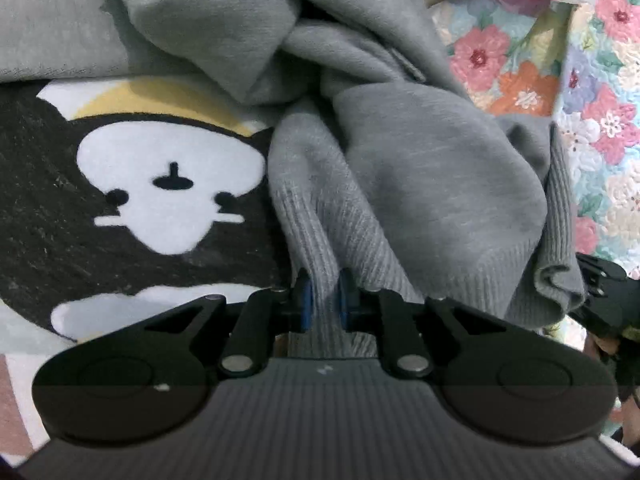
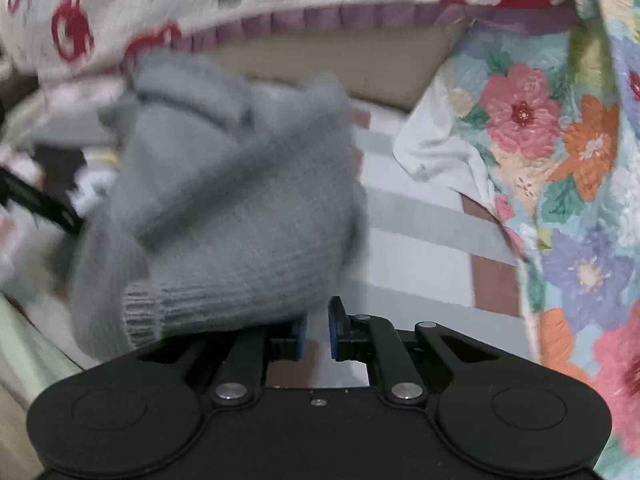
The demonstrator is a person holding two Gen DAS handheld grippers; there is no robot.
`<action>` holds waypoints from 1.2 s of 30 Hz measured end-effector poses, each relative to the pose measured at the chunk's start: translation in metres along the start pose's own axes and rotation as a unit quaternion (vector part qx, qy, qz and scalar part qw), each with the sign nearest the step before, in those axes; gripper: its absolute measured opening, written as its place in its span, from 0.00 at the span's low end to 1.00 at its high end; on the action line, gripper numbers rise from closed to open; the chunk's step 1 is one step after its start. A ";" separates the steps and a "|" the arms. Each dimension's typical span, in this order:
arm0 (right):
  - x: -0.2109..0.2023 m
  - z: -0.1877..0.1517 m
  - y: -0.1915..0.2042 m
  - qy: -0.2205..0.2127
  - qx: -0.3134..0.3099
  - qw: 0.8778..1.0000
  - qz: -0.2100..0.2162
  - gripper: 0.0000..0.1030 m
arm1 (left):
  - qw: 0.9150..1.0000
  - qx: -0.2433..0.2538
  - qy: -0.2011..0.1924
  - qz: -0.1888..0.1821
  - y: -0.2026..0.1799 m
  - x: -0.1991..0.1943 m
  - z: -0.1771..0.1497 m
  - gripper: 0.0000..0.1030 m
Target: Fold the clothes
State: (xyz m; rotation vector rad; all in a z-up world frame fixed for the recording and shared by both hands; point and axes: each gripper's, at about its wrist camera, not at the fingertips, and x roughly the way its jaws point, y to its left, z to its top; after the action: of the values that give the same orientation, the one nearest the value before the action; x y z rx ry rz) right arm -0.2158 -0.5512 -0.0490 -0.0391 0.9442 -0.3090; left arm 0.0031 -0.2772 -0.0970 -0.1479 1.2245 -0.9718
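A grey sweater (image 1: pixel 420 160) lies bunched on a bed, its front showing a black and white cartoon print (image 1: pixel 168 184). My left gripper (image 1: pixel 324 280) is shut on a fold of the sweater's ribbed hem, and the cloth runs down between the blue pads. In the right wrist view, a blurred ribbed part of the sweater (image 2: pixel 240 200) is bundled just ahead of my right gripper (image 2: pixel 318 312). Its jaws are nearly together at the cloth's lower edge, and the cloth hides the left fingertip. The right gripper (image 1: pixel 600 292) also shows at the left view's right edge, touching the ribbed edge.
A floral quilt (image 2: pixel 560 160) is heaped along the right side. A striped sheet (image 2: pixel 420 220) covers the mattress beneath. White bedding with red bear prints (image 2: pixel 120 0) lies at the back. A black bar (image 2: pixel 40 204) crosses the left edge.
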 end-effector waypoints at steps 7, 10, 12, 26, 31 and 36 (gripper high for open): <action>-0.039 0.017 -0.069 -0.042 0.171 0.984 0.022 0.17 | 0.996 -0.059 -0.038 -0.059 0.016 -0.013 0.001 0.25; -0.058 0.033 -0.086 -0.079 0.226 0.965 0.110 0.43 | 0.992 -0.077 -0.031 -0.095 0.020 -0.010 -0.004 0.51; -0.063 0.044 -0.087 -0.091 0.240 0.953 0.159 0.52 | 0.990 -0.084 -0.026 -0.106 0.021 -0.009 -0.007 0.55; -0.004 0.079 -0.008 -0.004 0.133 0.978 0.159 0.64 | 0.990 0.096 -0.041 0.092 -0.045 0.016 -0.012 0.76; 0.009 0.058 -0.032 0.020 0.247 0.949 0.195 0.64 | 0.991 0.083 -0.061 0.091 -0.040 0.012 -0.005 0.14; 0.008 0.041 -0.037 -0.024 0.250 0.947 0.200 0.22 | 0.977 0.112 -0.115 0.140 -0.051 -0.009 0.001 0.10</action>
State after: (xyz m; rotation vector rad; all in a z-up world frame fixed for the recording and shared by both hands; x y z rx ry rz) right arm -0.1877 -0.5931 -0.0253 0.6014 0.7812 -0.1618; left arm -0.0239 -0.3029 -0.0605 0.0882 0.8889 -0.8136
